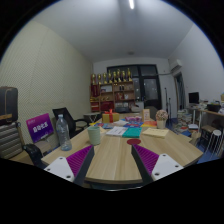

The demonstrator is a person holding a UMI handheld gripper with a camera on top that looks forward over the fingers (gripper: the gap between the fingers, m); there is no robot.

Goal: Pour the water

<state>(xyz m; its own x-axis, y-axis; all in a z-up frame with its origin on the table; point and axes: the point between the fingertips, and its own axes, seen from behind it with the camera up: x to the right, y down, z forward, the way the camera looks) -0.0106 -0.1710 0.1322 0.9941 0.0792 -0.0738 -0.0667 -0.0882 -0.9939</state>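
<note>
Looks like an office or meeting room, pale walls, ceiling light strip overhead, and a light wooden table point(112, 158) running ahead of the gripper. I'll use the water bottle as my anchor and work left to right.

Far left of the bottle there's a dark office chair point(8, 108) against the wall. Closer in, just left of the bottle, a small purple sign point(39, 126) stands on the table with white lettering I can't read. Then the water bottle point(64, 132) itself: clear plastic, upright, blue label band, sitting on the table ahead and to the left of the fingers, well apart from them.

Right of the bottle is a light green cup point(95, 134), upright, also on the table and beyond the fingers. Further right of that there's a teal flat thing point(132, 132), maybe a folder or a book, plus a scatter of papers and small stuff I can't make out. Way behind the bottle, at the back wall, a shelf point(112, 92) holds a row of golden trophies, with a dark doorway or window next to it. Off to the far right, another desk with clutter and a white stool point(213, 142).

The gripper point(113, 162) is spread wide, nothing between the fingers, just bare tabletop. Both magenta pads point(79, 160) show on the inner faces.
</note>
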